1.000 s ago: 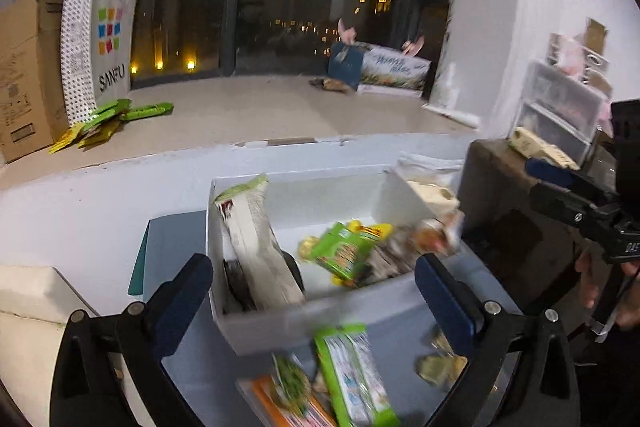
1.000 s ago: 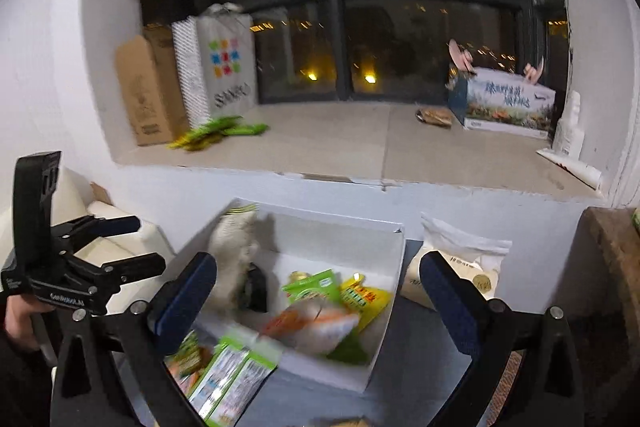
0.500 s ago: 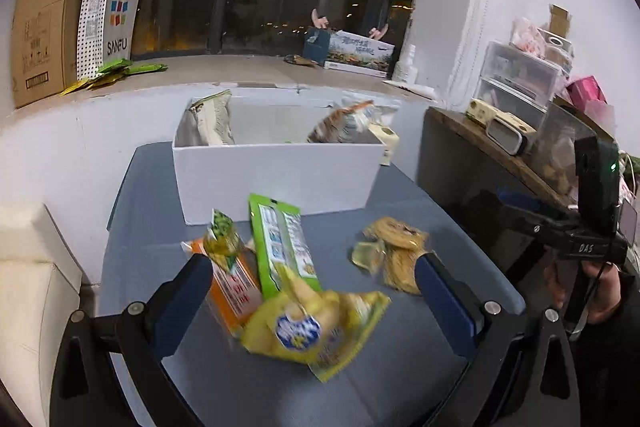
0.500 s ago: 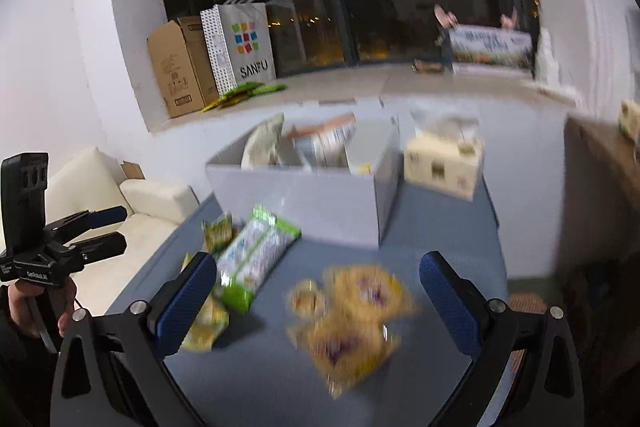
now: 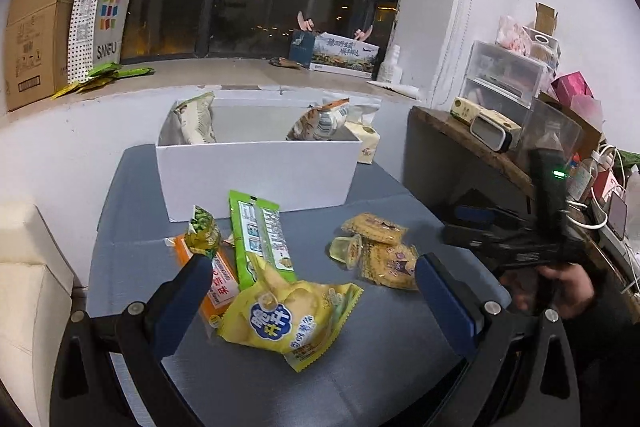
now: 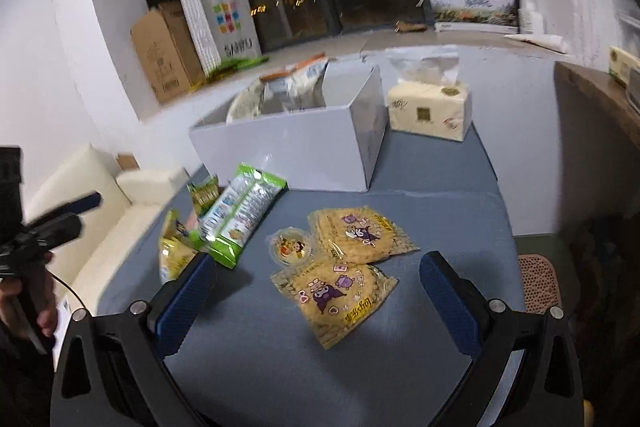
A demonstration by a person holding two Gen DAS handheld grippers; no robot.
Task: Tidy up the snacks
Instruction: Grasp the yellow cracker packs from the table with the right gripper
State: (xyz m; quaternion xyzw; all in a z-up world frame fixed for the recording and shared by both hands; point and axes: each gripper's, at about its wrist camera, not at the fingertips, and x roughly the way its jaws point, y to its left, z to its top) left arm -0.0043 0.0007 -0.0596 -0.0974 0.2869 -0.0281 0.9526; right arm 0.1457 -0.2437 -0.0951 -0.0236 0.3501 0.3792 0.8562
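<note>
A white box [image 5: 256, 175] stands at the back of the blue-grey table [image 5: 392, 355] with several snack bags inside; it also shows in the right wrist view [image 6: 296, 151]. In front of it lie a yellow chip bag [image 5: 288, 319], a green packet [image 5: 260, 235], an orange packet [image 5: 218, 279], a small green bag [image 5: 204, 229], two yellow cookie packs [image 6: 352, 267] and a jelly cup [image 6: 290, 247]. My left gripper [image 5: 312, 291] is open over the chip bag. My right gripper [image 6: 320, 291] is open over the nearer cookie pack. Both are empty.
A tissue pack [image 6: 430, 109] sits right of the box. A window sill holds a cardboard box [image 5: 34, 35] and a shopping bag [image 5: 100, 23]. A wooden shelf [image 5: 480, 147] with clutter stands to the right, a cream sofa [image 6: 100, 211] to the left.
Both grippers have pulled back from above the box and dropped low over the loose snacks at the table's front. Both stayed open.
</note>
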